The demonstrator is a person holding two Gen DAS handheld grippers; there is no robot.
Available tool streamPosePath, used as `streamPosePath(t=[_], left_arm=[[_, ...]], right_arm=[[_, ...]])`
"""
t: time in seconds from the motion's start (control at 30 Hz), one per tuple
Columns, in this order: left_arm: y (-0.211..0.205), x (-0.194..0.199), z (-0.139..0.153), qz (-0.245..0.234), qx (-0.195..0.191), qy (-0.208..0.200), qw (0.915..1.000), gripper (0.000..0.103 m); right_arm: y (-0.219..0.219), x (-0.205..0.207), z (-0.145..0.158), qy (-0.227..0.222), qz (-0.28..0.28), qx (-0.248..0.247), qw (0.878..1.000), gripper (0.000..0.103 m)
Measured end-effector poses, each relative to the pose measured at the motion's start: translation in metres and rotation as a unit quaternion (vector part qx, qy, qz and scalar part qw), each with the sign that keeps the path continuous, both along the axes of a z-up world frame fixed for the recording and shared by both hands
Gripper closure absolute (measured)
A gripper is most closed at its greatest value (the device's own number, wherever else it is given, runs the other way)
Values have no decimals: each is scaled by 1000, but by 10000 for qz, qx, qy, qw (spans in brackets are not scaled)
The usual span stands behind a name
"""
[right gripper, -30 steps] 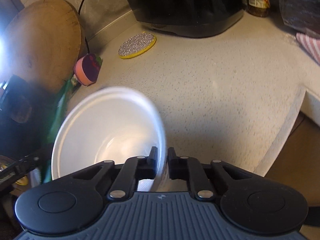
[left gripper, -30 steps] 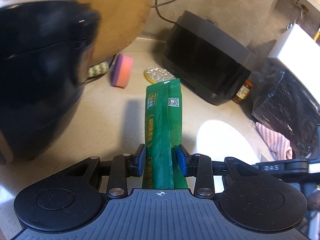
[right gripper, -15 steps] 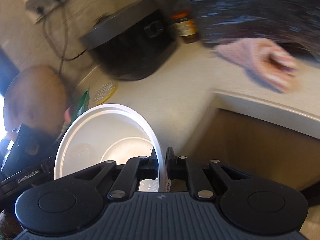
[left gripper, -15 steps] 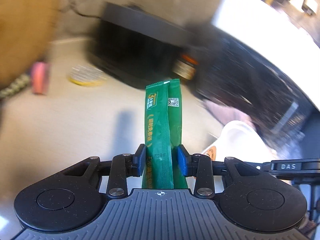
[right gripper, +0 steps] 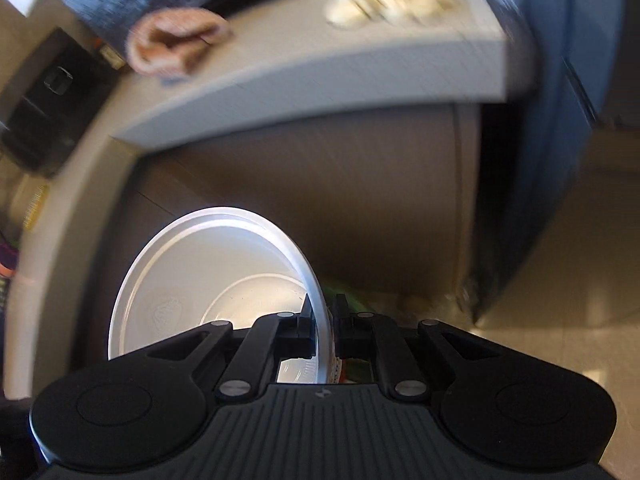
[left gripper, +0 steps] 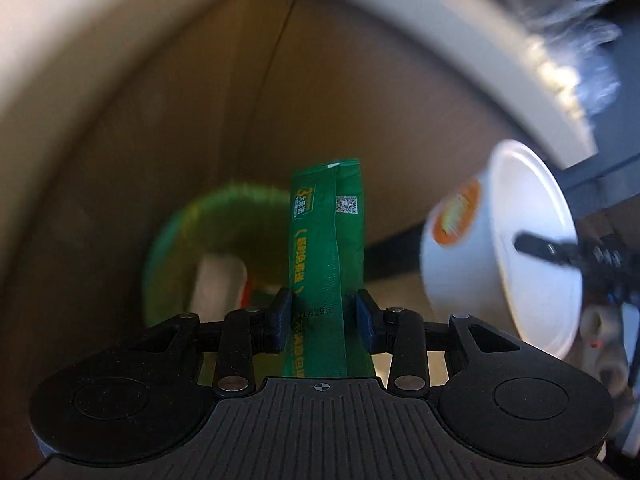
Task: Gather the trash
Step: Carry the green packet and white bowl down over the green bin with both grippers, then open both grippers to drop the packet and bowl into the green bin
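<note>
My left gripper (left gripper: 323,316) is shut on a green snack packet (left gripper: 326,240), which stands upright between the jaws. Below and left of it is a blurred green round bin (left gripper: 208,248) with a white item inside. My right gripper (right gripper: 322,322) is shut on the rim of a white disposable bowl (right gripper: 208,280), tipped on its side. The bowl also shows in the left wrist view (left gripper: 500,248) at the right, with an orange label on its wall. Both hands are off the counter, in front of the brown cabinet.
The counter edge (right gripper: 312,80) runs overhead in both views. On it lie a pink cloth (right gripper: 176,44), a black appliance (right gripper: 52,100) and dark crinkled plastic. A brown cabinet front (left gripper: 200,100) is behind the packet. Tiled floor (right gripper: 568,260) lies to the right.
Both grippers have swung down and away from the countertop to below its edge, still holding the packet and the bowl. The green bin has come into the left view.
</note>
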State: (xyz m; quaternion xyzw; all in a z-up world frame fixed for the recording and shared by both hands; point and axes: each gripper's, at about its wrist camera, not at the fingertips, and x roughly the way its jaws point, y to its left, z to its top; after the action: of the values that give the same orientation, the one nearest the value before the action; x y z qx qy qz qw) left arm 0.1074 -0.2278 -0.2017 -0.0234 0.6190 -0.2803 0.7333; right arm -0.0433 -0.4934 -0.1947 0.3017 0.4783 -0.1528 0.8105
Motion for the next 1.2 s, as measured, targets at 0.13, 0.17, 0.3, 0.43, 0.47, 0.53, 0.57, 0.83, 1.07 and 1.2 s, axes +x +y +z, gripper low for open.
streamPosePath(t=[0.13,0.17,0.3,0.43,0.47,0.53,0.57,0.83,1.07,1.2], left_arm=[[0,14,-39,520,282,63,9982,62],[1,16,-42,632,298,9,9976,62],[9,23,-52,788,222,144,9965,62],[2,24,-76,413,261,166,9987,62],[1,29,-85,495,363,264,9978,62],[5,34,-102,1066,469,543,9917,62],[10,34,-108,1388,441,702,9868,62],[47,12,-65,1884,-564,-44,9805,62],[87,-24,-19,2001,-641,-310,9772,62],[105,-36,-15,2014,-267,-145,9790,62]], right_arm=[[-3,-12,-46,472,-24,195,9987,95],[-3,-13,-56,557,-16,227,9982,95],[1,-10,-87,864,31,281,9959,95],[9,8,-103,1057,257,162,9939,95],[12,13,-103,1065,332,93,9937,95],[19,23,-101,1054,441,-70,9934,95],[22,26,-98,1044,468,-141,9933,95],[33,38,-119,1352,700,-188,9882,95],[70,69,-177,1446,1238,466,9806,94],[94,87,-211,1440,1598,695,9741,65]])
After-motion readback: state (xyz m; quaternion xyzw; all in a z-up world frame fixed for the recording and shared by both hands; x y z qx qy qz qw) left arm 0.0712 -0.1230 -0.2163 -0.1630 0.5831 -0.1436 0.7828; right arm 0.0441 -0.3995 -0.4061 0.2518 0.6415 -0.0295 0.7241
